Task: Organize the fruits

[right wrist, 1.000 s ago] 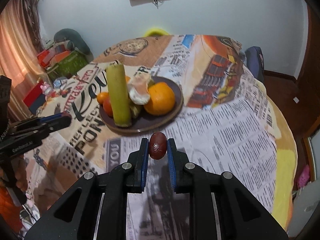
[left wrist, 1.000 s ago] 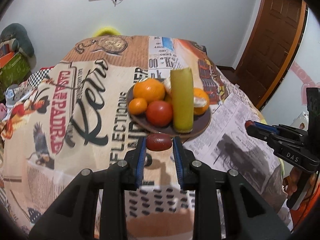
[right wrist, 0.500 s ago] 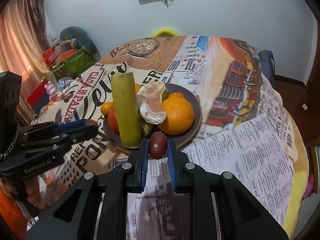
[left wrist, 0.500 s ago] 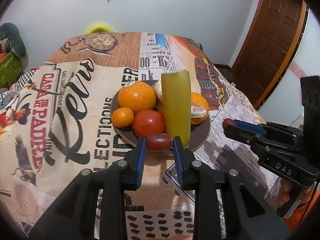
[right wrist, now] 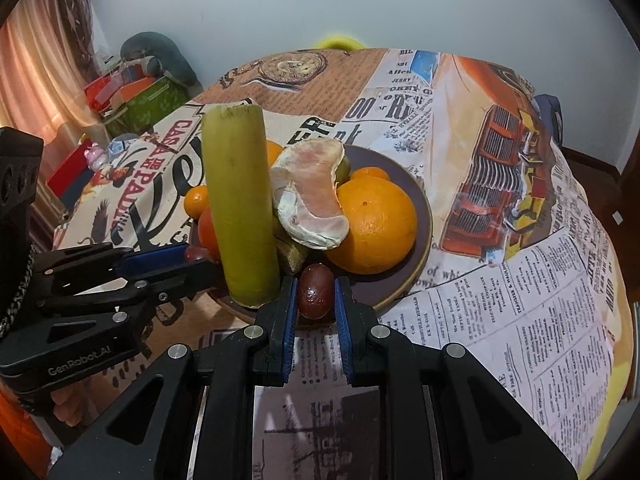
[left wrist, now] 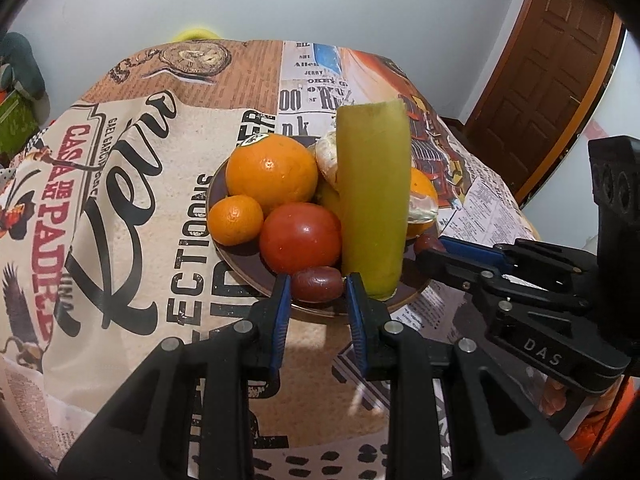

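Note:
A dark brown plate [left wrist: 240, 276] [right wrist: 416, 184] holds a big orange [left wrist: 272, 172], a small mandarin [left wrist: 235, 220], a red tomato [left wrist: 300, 238], a peeled citrus piece [right wrist: 312, 196], another orange [right wrist: 376, 224] and an upright green stalk [left wrist: 374, 208] [right wrist: 240, 208]. My left gripper [left wrist: 317, 286] is shut on a dark red date [left wrist: 317, 283] at the plate's near rim. My right gripper [right wrist: 316, 292] is shut on another dark red date [right wrist: 316, 290] over the plate's edge, beside the stalk.
The round table has a newspaper-print cloth [left wrist: 132, 208] [right wrist: 520, 300]. A brown door [left wrist: 552, 72] stands at right. Boxes and bags [right wrist: 136, 100] lie on the floor at left. Each gripper shows in the other's view, close beside the plate.
Both grippers have moved forward with their dates, from above the cloth to the plate's near rim, and have drawn closer together.

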`<move>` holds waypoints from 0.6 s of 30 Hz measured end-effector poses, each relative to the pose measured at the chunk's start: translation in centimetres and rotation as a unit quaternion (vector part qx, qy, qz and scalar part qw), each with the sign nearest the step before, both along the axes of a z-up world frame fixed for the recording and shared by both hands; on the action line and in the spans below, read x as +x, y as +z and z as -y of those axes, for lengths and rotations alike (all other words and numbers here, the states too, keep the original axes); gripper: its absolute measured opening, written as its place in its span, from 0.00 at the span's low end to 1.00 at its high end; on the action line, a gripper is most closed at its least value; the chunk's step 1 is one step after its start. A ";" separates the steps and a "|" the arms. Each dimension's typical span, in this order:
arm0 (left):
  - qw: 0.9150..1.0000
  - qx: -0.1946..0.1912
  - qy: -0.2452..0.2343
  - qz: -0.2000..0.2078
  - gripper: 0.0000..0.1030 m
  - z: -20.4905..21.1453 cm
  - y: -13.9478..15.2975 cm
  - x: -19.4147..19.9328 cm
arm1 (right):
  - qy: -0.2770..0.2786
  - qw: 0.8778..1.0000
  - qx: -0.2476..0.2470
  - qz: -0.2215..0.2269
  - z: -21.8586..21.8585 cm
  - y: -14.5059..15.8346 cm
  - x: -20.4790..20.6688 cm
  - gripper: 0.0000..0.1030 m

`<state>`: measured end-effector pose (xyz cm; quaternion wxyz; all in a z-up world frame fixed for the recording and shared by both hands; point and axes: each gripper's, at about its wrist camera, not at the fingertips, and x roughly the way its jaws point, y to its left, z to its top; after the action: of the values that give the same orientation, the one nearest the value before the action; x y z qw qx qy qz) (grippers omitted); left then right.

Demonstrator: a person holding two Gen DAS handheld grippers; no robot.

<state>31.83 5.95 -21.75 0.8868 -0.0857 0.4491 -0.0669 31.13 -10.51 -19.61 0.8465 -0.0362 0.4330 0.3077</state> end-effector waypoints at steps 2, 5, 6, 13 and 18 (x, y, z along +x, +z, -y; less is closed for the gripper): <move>1.000 -0.002 -0.001 -0.002 0.26 0.0 -0.2 0.1 | 0.000 1.000 -0.005 0.003 -0.1 -0.2 0.1 0.16; 1.000 0.001 -0.001 -0.003 0.27 0.1 -0.2 0.1 | 0.004 1.000 -0.013 0.003 -0.4 -0.4 0.3 0.17; 1.000 0.002 -0.002 -0.003 0.27 0.1 -0.2 0.1 | 0.004 1.000 -0.014 0.001 -0.4 -0.5 0.4 0.17; 1.000 0.005 -0.001 -0.008 0.36 0.1 -0.1 -0.1 | 0.003 1.000 -0.010 0.006 -0.2 -0.3 0.1 0.37; 1.000 0.011 0.007 0.003 0.36 0.0 1.0 -0.9 | -0.007 1.000 -0.003 0.016 0.6 0.9 -0.4 0.37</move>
<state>30.93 5.96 -20.77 0.8896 -0.0785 0.4465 -0.0559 30.70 -11.07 -18.71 0.8553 -0.0405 0.4202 0.3003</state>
